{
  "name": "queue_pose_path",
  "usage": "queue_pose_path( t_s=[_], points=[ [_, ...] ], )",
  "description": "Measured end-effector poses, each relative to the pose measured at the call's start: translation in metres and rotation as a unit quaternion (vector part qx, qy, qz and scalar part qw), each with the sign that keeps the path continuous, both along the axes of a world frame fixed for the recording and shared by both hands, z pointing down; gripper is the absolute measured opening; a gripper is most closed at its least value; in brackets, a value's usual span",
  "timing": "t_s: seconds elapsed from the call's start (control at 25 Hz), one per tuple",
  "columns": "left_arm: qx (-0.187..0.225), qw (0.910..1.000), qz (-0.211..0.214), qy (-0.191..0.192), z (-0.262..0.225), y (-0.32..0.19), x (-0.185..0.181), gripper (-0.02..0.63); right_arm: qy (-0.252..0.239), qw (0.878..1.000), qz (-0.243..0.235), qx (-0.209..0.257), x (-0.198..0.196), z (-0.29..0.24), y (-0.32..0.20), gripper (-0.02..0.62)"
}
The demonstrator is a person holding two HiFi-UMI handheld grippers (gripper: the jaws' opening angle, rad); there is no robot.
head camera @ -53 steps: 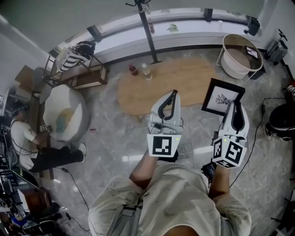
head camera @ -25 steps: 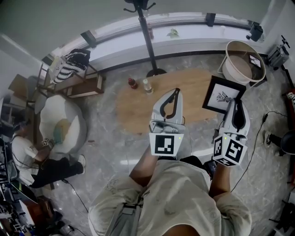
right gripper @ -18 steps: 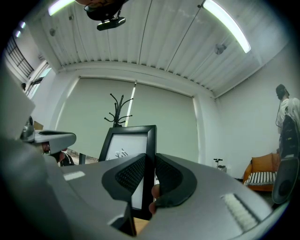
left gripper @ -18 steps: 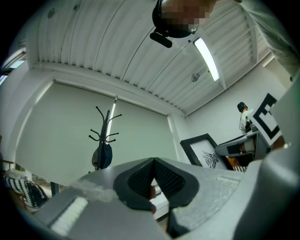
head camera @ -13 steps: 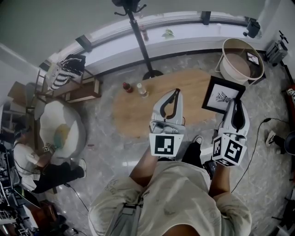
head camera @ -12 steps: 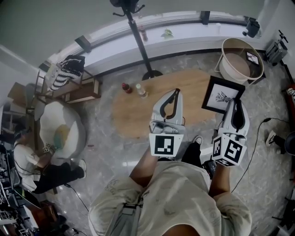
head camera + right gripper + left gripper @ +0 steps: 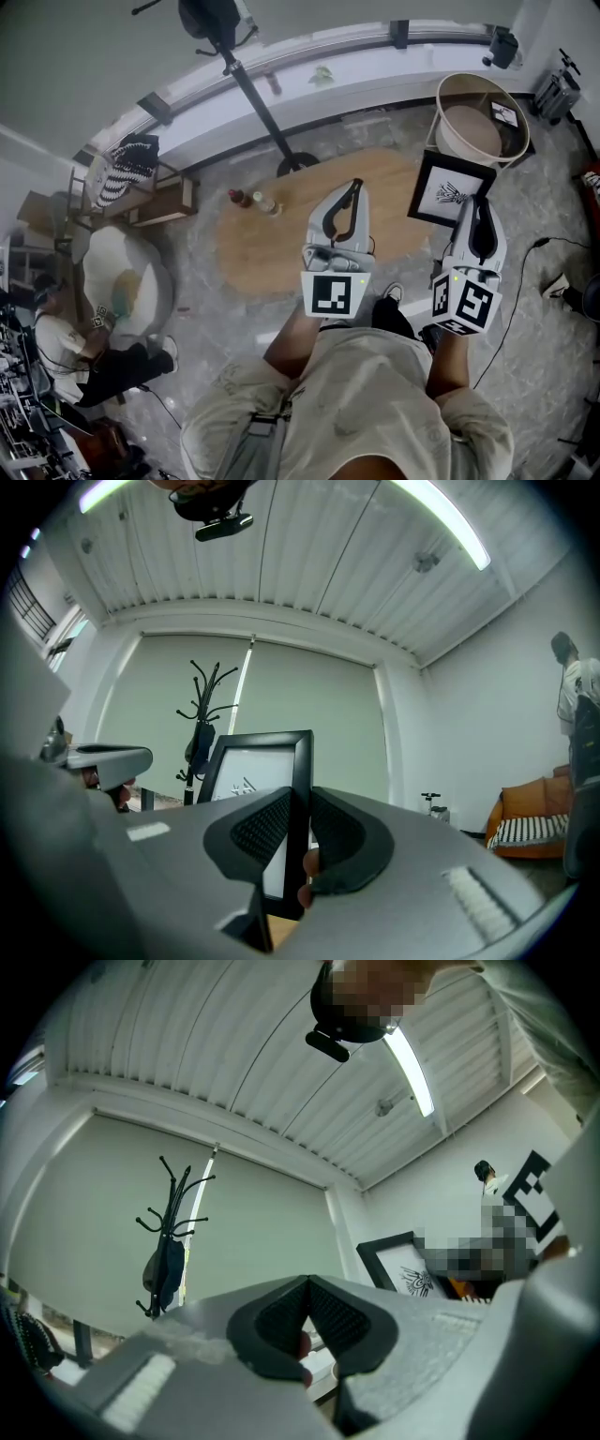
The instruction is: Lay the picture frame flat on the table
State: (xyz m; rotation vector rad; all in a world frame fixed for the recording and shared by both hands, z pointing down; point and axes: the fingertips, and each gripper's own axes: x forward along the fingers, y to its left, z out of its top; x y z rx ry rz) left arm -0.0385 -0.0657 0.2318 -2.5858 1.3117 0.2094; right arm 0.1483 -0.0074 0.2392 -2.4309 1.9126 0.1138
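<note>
Head view: frame (image 7: pixel 448 190) partly behind right tool (image 7: pixel 480 204)

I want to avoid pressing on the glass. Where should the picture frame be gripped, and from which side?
Grip the picture frame by its narrow black side rail, from the person's side, as the right gripper does now: the rail is thin enough to fit between the pads, and the upright pose leaves that edge free.

Black picture frame (image 7: pixel 453 190), white print, upright, edge in jaws.
</note>
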Motion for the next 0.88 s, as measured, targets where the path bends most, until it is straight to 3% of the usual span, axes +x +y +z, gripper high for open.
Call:
queue_pose_path(
  t_s=[0.2,0.88],
  points=[
    [-0.007,1.0,0.001,-0.006,-0.006,-0.025,0.047,0.005,0.0,1.0,0.001,-0.007,0.047,-0.007,-0.024,0.069],
    [0.008,0.9997,-0.002,-0.022,-0.004,-0.055,0.155,0.005,-0.018,1.0,-0.001,-0.004,0.156,0.006,-0.056,0.069]
  ],
)
